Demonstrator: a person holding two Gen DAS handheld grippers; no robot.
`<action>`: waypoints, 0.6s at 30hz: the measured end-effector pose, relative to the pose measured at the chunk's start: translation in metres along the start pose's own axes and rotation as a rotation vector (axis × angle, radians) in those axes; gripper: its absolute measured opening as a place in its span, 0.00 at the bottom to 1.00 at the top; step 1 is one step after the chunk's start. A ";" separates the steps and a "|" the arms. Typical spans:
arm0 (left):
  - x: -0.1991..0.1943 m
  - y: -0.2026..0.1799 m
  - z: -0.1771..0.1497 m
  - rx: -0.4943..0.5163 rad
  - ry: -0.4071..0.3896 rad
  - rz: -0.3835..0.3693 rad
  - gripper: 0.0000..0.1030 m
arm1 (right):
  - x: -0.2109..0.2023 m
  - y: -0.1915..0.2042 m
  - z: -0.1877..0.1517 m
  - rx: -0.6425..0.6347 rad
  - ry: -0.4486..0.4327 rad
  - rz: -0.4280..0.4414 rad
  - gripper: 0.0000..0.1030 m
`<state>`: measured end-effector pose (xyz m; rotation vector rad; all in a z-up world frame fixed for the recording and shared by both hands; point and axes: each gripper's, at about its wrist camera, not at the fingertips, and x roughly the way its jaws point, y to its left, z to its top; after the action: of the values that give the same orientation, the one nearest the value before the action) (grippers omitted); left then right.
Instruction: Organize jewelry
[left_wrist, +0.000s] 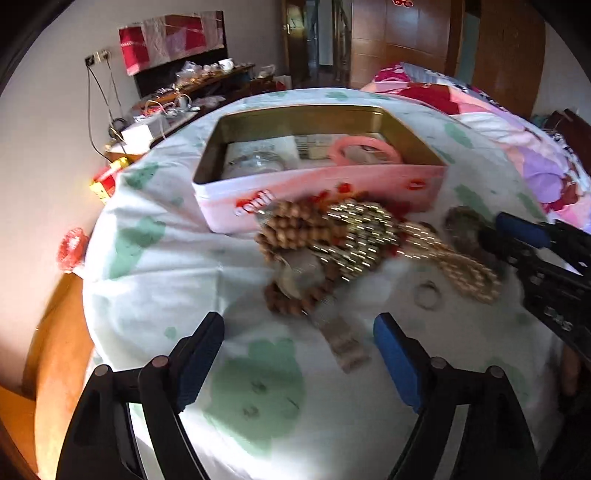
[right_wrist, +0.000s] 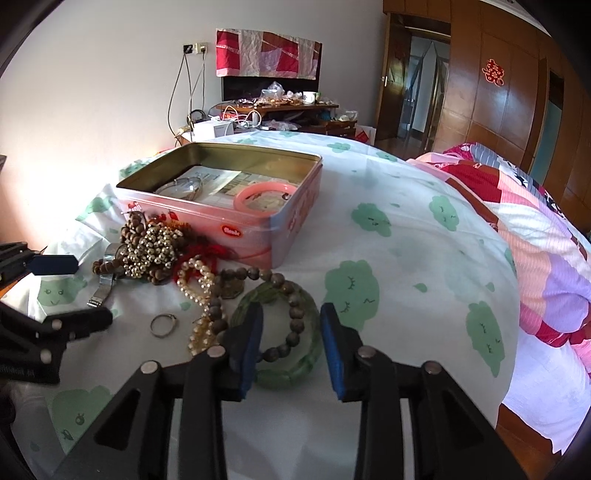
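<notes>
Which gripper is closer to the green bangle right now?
Right. The right gripper has its fingers on either side of the green bangle, while the left gripper stands open over by the watch and bead pile.

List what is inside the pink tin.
Inside the pink tin: a pink bangle, a clear glass-like piece and printed paper lining the bottom. Anything under the paper, or behind the near wall, is hidden.

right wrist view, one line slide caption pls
Right gripper straddles a green bangle beside the pink tin.
</notes>
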<state>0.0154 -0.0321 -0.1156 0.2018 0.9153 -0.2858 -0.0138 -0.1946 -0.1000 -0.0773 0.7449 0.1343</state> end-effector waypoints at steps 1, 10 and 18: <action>0.001 0.000 0.002 0.006 -0.011 0.025 0.71 | 0.001 0.000 0.000 0.003 -0.001 -0.002 0.34; -0.022 0.015 0.004 0.023 -0.022 -0.016 0.14 | 0.001 -0.001 -0.001 0.007 -0.006 -0.005 0.35; -0.073 0.028 0.028 0.014 -0.156 -0.014 0.14 | -0.002 -0.005 0.001 0.015 -0.017 -0.011 0.35</action>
<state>0.0037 -0.0019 -0.0390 0.1833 0.7606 -0.3160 -0.0138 -0.1992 -0.0979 -0.0657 0.7281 0.1190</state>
